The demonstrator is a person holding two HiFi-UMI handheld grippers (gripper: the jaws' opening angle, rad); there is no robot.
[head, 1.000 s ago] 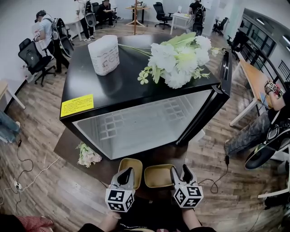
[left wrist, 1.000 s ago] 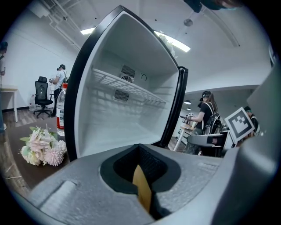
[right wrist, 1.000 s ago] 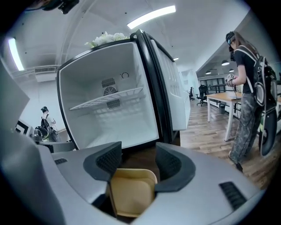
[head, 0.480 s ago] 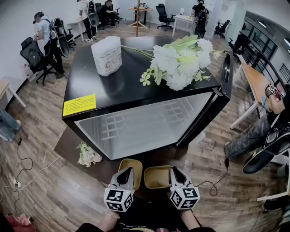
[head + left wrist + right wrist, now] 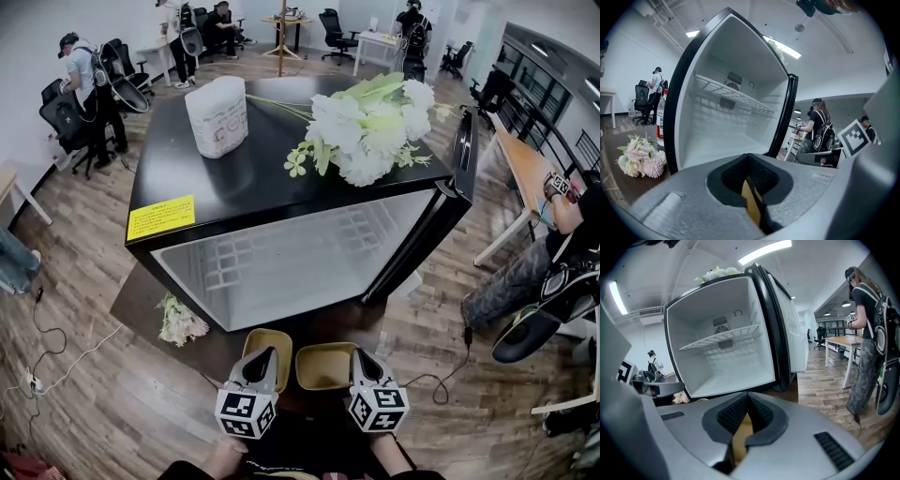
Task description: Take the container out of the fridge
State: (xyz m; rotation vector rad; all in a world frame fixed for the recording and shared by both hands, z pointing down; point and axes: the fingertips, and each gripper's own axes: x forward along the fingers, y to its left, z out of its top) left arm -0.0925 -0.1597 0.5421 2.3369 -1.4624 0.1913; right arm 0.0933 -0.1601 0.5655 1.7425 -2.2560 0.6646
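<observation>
Two mustard-yellow containers lie side by side on the dark mat in front of the open black fridge [image 5: 187, 159]: a left one [image 5: 272, 339] and a right one [image 5: 323, 367]. My left gripper [image 5: 267, 356] is shut on the near rim of the left container [image 5: 751, 206]. The right gripper [image 5: 361, 358] is shut on the near rim of the right container [image 5: 740, 439]. The fridge's white inside [image 5: 722, 136] [image 5: 722, 366] holds only a wire shelf. Its door [image 5: 464, 141] swings out to the right.
A white paper roll pack [image 5: 216, 114] and white flowers [image 5: 366, 127] sit on the fridge top. Pink flowers [image 5: 180, 322] and a bottle [image 5: 660, 117] are left of the fridge. A person [image 5: 553, 244] stands at the right, a cable [image 5: 450, 370] lies on the floor.
The right gripper's jaws, wide apart a second ago, have closed onto the right container's rim. The left gripper has stayed shut on its container.
</observation>
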